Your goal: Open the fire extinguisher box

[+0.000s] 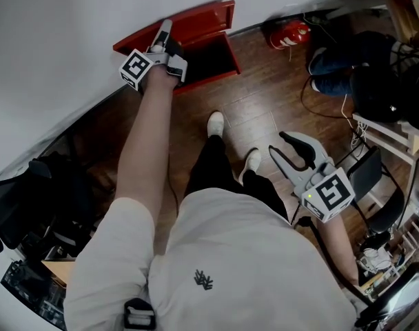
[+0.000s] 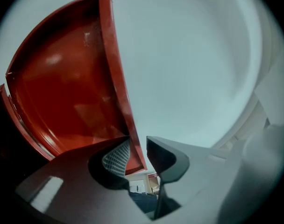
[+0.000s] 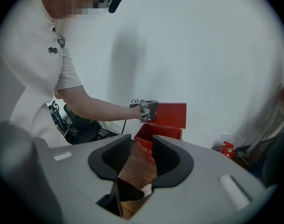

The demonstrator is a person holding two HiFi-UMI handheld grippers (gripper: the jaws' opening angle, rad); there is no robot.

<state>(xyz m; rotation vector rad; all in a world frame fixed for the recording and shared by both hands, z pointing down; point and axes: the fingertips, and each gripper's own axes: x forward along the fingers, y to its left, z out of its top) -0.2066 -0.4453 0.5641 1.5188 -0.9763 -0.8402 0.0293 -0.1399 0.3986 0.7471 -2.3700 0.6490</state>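
The red fire extinguisher box (image 1: 208, 59) stands on the wood floor against the white wall, with its lid (image 1: 196, 18) swung up against the wall. My left gripper (image 1: 162, 34) is at the lid's left edge. In the left gripper view the lid's thin rim (image 2: 117, 78) runs between the jaws, and the left gripper (image 2: 136, 149) is shut on it. The right gripper view shows the box (image 3: 157, 133), the lid (image 3: 172, 114) and the left gripper (image 3: 146, 108) from across the floor. My right gripper (image 1: 278, 143) hangs open and empty by the person's right leg, its jaws (image 3: 137, 148) apart over bare floor.
A red fire extinguisher (image 1: 289, 34) lies on the floor right of the box, near the wall. Dark bags (image 1: 364, 67), cables and a white rack (image 1: 395, 135) crowd the right side. A black office chair (image 1: 30, 185) stands at the left. The person's feet (image 1: 215, 124) are just before the box.
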